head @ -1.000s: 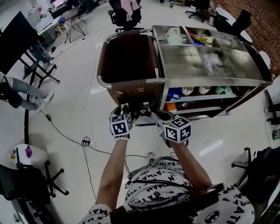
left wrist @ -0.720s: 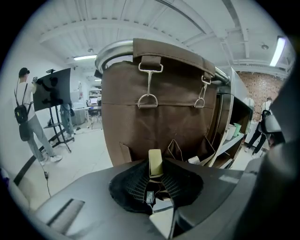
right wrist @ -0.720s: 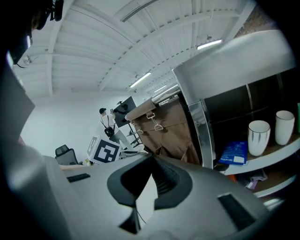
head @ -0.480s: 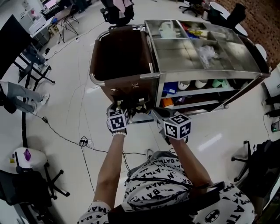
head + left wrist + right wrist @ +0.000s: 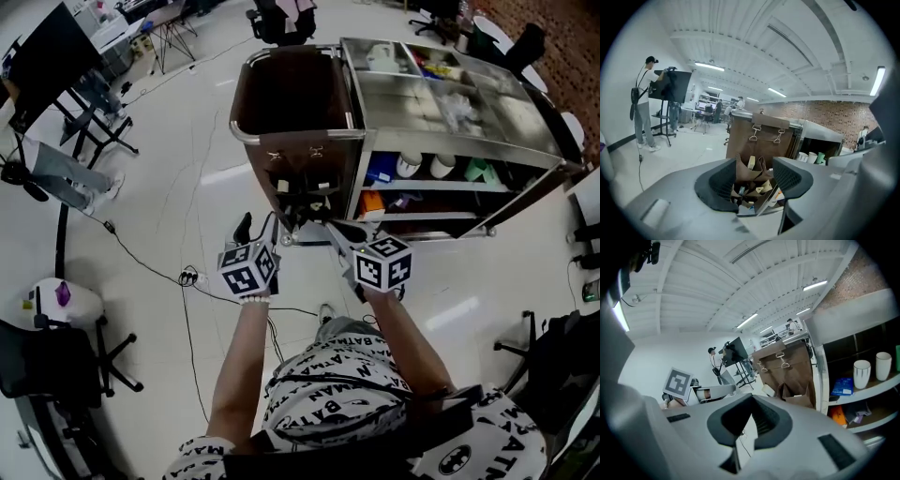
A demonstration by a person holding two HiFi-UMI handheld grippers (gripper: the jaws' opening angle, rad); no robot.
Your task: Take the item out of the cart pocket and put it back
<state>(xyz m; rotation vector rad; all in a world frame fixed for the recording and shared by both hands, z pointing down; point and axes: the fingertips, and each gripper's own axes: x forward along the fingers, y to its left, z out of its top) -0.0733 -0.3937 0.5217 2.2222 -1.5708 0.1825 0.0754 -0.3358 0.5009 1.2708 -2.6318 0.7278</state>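
Observation:
The cart's brown side bag (image 5: 292, 103) carries a low pocket (image 5: 305, 194) stuffed with several small items, cards and packets among them. In the left gripper view the pocket (image 5: 751, 165) shows through the gap of my left gripper (image 5: 757, 183). Its jaws are opening and nothing is between them. In the head view my left gripper (image 5: 260, 229) hangs a little short of the pocket, down and to its left. My right gripper (image 5: 334, 233) points at the pocket from the right. Its jaws (image 5: 748, 428) stand narrowly apart and empty, with the pocket (image 5: 797, 395) beyond.
The steel cart (image 5: 450, 112) has top bins with clutter and open shelves holding cups (image 5: 862, 373), a blue box and an orange item. Cables (image 5: 187, 305) trail over the floor at left. Office chairs, a stand and a person (image 5: 643, 108) are around.
My left gripper has drawn back from the pocket toward me, and its jaws stand wider apart. The right gripper stays beside the pocket. The head view has shifted.

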